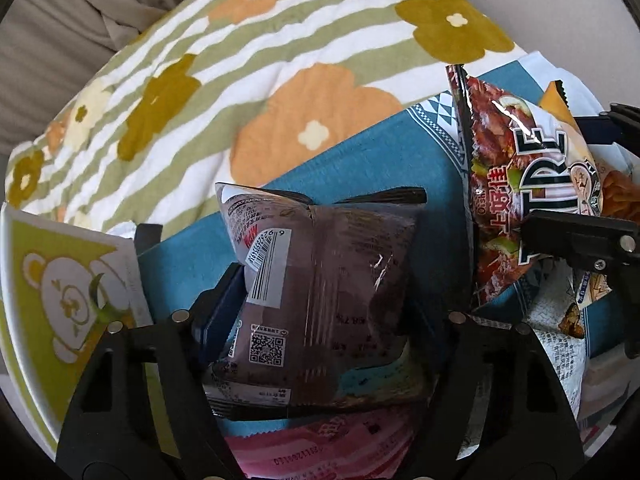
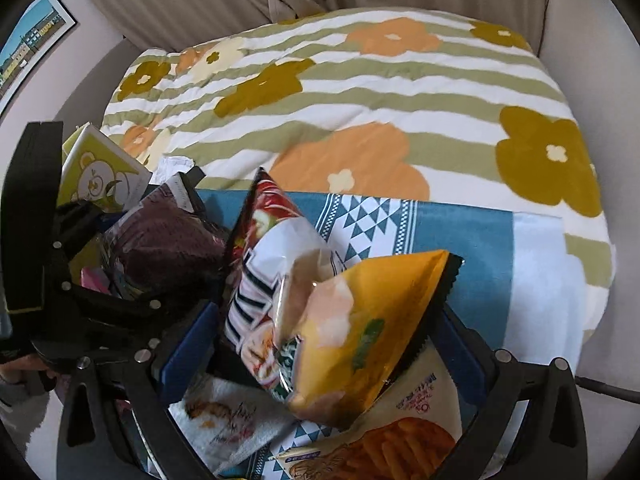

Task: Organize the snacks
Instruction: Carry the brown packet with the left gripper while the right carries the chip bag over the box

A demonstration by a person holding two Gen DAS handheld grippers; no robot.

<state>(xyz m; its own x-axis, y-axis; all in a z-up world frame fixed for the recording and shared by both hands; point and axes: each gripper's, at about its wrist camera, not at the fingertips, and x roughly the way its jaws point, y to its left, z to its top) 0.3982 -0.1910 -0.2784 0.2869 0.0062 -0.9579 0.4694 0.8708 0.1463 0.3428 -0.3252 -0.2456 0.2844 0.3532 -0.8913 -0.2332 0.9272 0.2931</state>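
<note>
While both grippers work over a bed covered by a striped floral quilt (image 2: 360,92), the snacks lie gathered on a blue patterned cloth (image 1: 372,156) spread across its near edge.

Left wrist view: the left gripper (image 1: 316,312) is closed on a brown snack packet (image 1: 336,280), whose barcode label and QR code face the camera; the packet is lifted clear of the cloth, upright between the two fingers. Directly beneath it lies a pink packet (image 1: 320,440), partly hidden by the gripper frame. To the left stands a green-and-white box printed with a bear (image 1: 68,292), tilted against the quilt. To the right, a red chip bag with large white lettering (image 1: 520,184) stands on edge, and a finger of the right gripper reaches in across its lower part.

Right wrist view: the right gripper (image 2: 320,344) pinches two bags together, the red chip bag (image 2: 264,248) on the left and an orange bag (image 2: 360,328) with a black serrated edge on the right; both are tilted, tops pointing away from the camera. Below them on the cloth lie a white packet with a food picture (image 2: 228,420) and a cream bag showing fried sticks (image 2: 400,440). The left gripper and its brown packet (image 2: 168,248) appear at the left, just beside the red bag, with the bear box (image 2: 100,176) behind. A framed picture (image 2: 32,40) hangs on the wall at the upper left.
</note>
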